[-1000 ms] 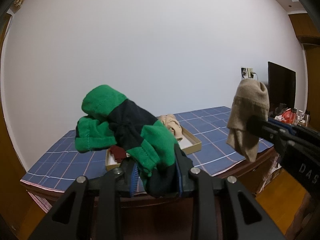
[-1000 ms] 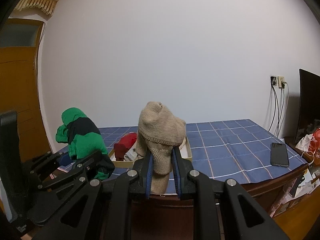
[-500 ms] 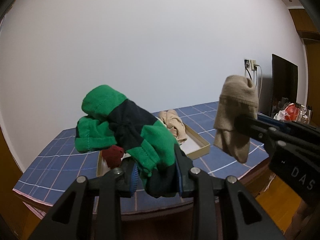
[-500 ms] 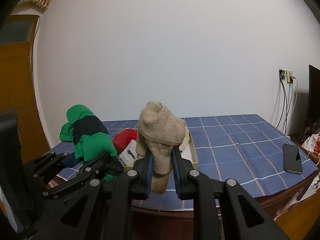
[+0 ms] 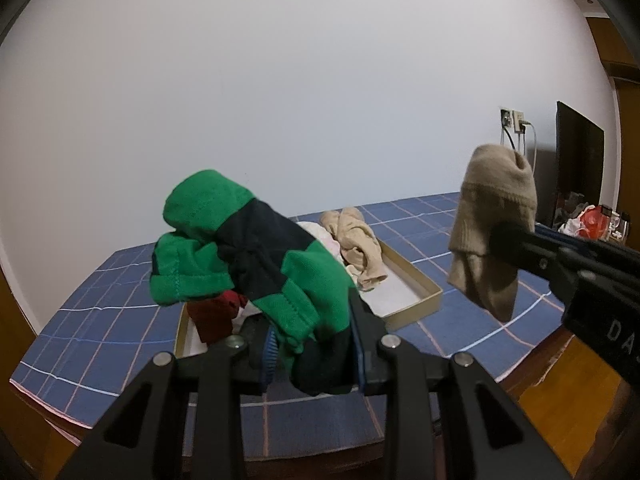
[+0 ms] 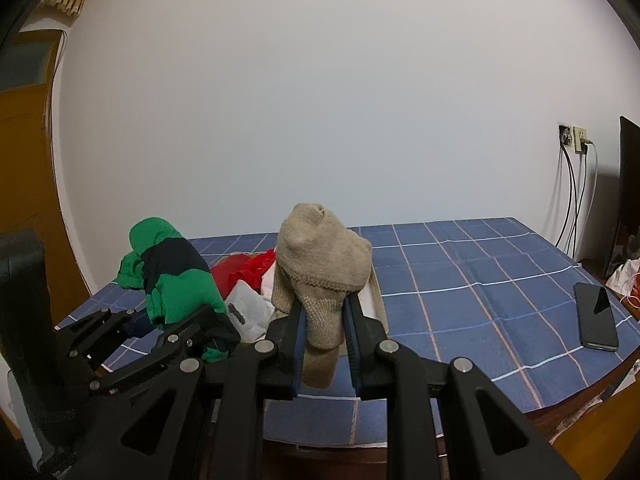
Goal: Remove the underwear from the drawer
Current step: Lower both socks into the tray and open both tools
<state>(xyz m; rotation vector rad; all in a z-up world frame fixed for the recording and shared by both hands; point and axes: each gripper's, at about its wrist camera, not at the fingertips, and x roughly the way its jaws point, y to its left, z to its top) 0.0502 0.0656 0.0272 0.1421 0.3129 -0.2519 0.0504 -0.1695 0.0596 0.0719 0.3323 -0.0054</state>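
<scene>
Underwear in both grips, lifted clear of the drawer (image 5: 416,298); left gripper (image 5: 316,344) clamped on green-and-navy underwear (image 5: 256,252); right gripper (image 6: 322,334) closed on beige knit underwear (image 6: 324,264), which hangs between its fingers; compared with a second ago, the counter (image 6: 480,280) with its blue checked cloth looms larger and lower in both views, both grippers having come nearer to it; grips unchanged; beige, red and white garments remain in the drawer; phone (image 6: 596,320) lies at counter's right edge.
</scene>
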